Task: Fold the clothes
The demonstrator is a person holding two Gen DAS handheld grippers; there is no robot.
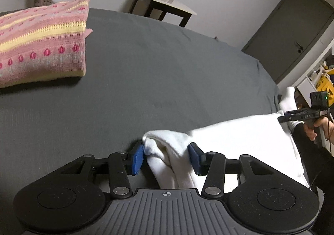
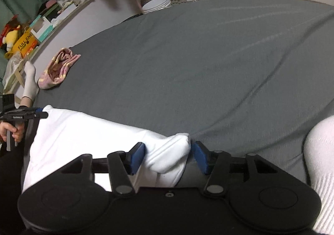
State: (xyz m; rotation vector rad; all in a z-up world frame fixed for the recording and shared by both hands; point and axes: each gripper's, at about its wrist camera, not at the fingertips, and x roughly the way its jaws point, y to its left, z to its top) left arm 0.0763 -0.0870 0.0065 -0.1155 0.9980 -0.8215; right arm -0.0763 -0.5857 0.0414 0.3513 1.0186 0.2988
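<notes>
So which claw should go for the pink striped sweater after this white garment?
Left, probably: the pink striped sweater lies ahead-left of the left claw, while from the right claw it sits far off left, past the left one.

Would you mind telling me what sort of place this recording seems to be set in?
Most likely a bedroom at home. The work surface looks like a bed under a grey sheet, with a folded pink knit lying on it. A door and a cluttered shelf holding a plush toy line the walls.
</notes>
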